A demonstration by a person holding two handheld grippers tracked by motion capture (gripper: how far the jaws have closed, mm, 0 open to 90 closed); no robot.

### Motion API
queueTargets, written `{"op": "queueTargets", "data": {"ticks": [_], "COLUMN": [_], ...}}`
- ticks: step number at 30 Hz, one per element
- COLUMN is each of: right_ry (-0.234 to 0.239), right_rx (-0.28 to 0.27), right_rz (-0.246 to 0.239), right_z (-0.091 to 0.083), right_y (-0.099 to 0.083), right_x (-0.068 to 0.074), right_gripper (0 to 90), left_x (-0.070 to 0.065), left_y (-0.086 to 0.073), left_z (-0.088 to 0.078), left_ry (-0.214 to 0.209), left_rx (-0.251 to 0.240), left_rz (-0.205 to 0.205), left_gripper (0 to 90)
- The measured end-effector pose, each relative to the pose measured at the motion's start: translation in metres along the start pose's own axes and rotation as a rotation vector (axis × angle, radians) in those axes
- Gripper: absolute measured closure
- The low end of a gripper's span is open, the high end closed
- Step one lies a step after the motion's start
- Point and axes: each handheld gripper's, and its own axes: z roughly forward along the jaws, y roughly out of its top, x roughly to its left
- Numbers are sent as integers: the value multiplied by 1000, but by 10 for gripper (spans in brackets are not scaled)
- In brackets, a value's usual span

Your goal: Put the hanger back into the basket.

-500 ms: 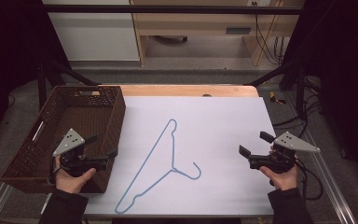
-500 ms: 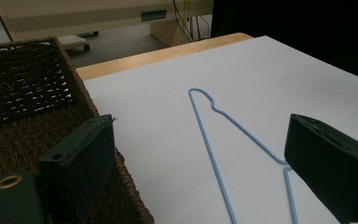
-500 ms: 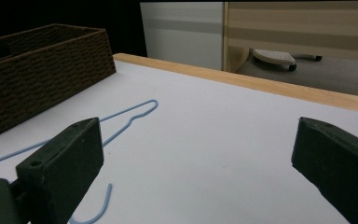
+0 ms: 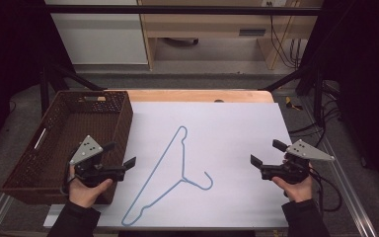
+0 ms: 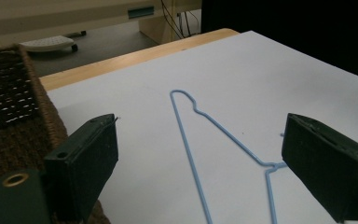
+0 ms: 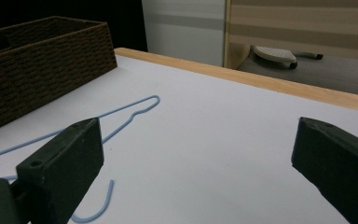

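left gripper (image 4: 119, 158): held wide, nothing between the jaws, by the bench's left edge | right gripper (image 4: 265, 155): likewise wide and unladen, by the right edge | change: none seen against half a second ago, so no grasp judged begun | hanger (image 4: 168, 178): thin blue wire, triangular, hooked, flat mid-bench | basket (image 4: 113, 111): dark woven, rectangular, left edge.

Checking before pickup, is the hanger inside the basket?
No, the hanger lies flat on the white sheet, right of the basket.
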Motion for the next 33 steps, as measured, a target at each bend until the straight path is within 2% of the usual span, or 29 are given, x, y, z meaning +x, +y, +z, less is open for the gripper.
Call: {"op": "queueTargets", "data": {"ticks": [7, 10, 15, 16, 17, 21, 22, 25, 27, 28, 30, 31, 32, 33], "right_ry": [-4, 0, 2, 6, 6, 7, 7, 7, 6, 6, 8, 8, 9, 9], "right_rx": [14, 21, 42, 49, 49, 50, 52, 54, 66, 66, 66, 66, 65, 65], "right_rz": [-4, 0, -22, -29, -29, -25, -26, -24, -31, -31, -34, -34, -31, -31], "right_z": [3, 4, 9, 9, 9, 9, 10, 10, 12, 12, 12, 12, 12, 12], "right_y": [-1, -1, -3, -4, -4, -4, -4, -4, -5, -5, -5, -5, -5, -5], "right_x": [3, 5, 7, 7, 7, 8, 8, 9, 9, 9, 10, 10, 10, 10], "right_gripper": [24, 24, 23, 23, 23, 24, 25, 26, 26, 26, 25, 25, 29, 29], "left_x": [-23, -30, -37, -41, -41, -50, -54, -57, -62, -62, -65, -65, -66, -66], "left_y": [-2, -4, -7, -10, -10, -16, -18, -21, -26, -26, -30, -30, -32, -32], "left_z": [21, 26, 36, 43, 43, 56, 61, 67, 76, 76, 83, 83, 88, 88], "left_ry": [-53, -69, -91, -106, -106, -124, -134, -142, -150, -150, -160, -160, -167, -167], "left_rx": [63, 85, 122, 152, 152, 214, 244, 271, 317, 317, 357, 357, 385, 385], "left_rz": [42, 53, 62, 68, 68, 95, 107, 112, 128, 128, 134, 134, 146, 146], "left_gripper": [111, 121, 155, 161, 164, 169, 173, 177, 189, 197, 209, 219, 224, 236]}}
